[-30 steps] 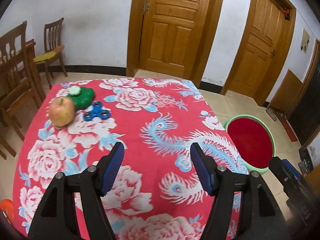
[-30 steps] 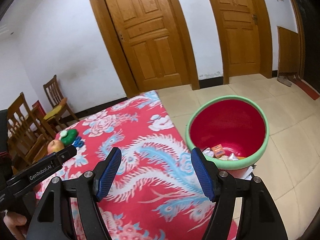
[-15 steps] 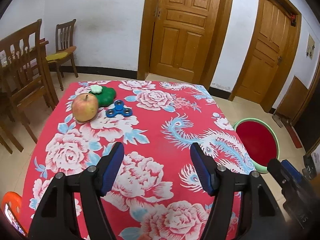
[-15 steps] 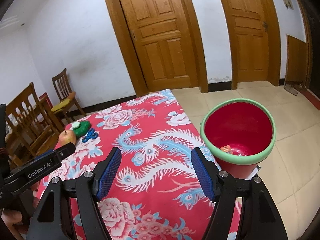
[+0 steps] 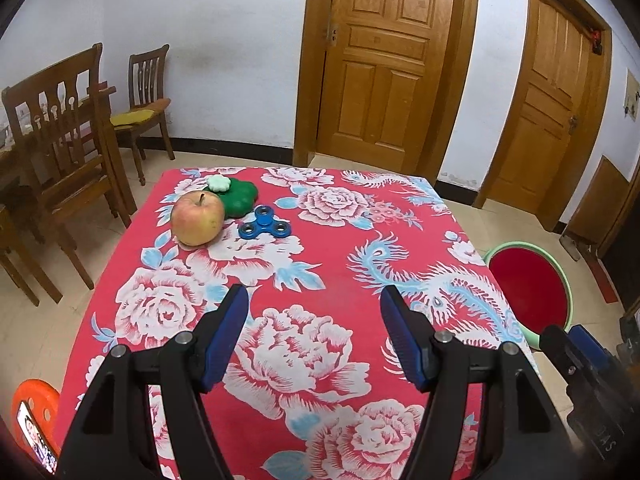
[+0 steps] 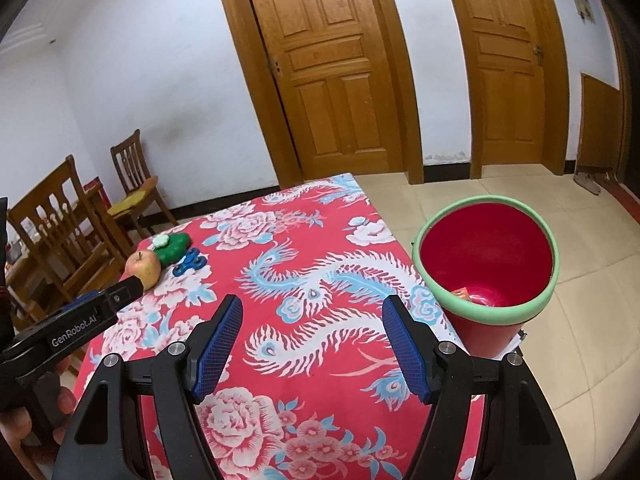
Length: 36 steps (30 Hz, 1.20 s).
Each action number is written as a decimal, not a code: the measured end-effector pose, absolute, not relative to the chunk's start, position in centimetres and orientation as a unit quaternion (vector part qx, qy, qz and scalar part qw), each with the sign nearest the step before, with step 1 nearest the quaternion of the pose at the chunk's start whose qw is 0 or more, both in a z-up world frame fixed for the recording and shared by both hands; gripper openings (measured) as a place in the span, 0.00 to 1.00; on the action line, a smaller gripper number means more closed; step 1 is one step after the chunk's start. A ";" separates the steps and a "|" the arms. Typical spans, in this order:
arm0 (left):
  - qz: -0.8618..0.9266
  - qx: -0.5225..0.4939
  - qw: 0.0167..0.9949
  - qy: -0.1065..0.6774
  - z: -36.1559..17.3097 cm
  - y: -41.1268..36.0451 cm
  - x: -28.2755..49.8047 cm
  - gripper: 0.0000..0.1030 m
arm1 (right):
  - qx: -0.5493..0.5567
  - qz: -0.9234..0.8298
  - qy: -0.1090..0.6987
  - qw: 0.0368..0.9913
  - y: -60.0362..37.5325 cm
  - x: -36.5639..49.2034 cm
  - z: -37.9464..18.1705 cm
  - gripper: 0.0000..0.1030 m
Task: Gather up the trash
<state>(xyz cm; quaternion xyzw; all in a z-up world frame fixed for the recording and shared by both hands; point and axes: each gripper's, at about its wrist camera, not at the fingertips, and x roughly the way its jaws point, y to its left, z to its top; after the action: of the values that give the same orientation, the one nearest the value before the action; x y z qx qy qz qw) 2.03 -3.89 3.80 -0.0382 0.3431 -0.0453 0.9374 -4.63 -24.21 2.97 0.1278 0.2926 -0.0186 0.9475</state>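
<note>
Fingers (image 5: pixel 312 316) of your left gripper are standing apart and empty, with the apple (image 5: pixel 197 218), green toy (image 5: pixel 239 197) and spinner (image 5: pixel 263 227) lying ahead-left, nearer them than your right gripper (image 6: pixel 311 322).

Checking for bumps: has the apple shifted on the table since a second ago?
No. The apple still sits against the green toy, beside the blue spinner, on the same tablecloth flower; only the camera moved.

Left gripper (image 5: pixel 314 336): black frame, blue ribbed pads, jaws standing wide apart with nothing between them, tipped downward.

Right gripper (image 6: pixel 312 346): same build, jaws likewise wide apart and empty, tipped downward.

The two sit side by side, apart, each catching the other's edge in its view.

Hand (image 6: pixel 24 426): gripping the left gripper's handle, only partly seen.
</note>
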 end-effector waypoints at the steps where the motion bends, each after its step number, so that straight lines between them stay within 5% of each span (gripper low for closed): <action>1: -0.045 -0.039 0.937 0.343 3.8 -3.8 2.0 0.66 | 0.128 -0.018 0.293 0.947 -24.1 -4.6 3.0 0.71; 36: -0.042 -0.039 0.937 0.344 3.8 -3.6 2.0 0.66 | 0.126 -0.015 0.297 0.947 -23.7 -4.7 3.0 0.71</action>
<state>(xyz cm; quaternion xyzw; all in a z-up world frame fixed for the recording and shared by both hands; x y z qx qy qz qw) 2.05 -3.63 3.78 -0.0394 0.3438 -0.0422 0.9372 -4.70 -23.71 2.96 0.1263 0.2965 -0.0146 0.9465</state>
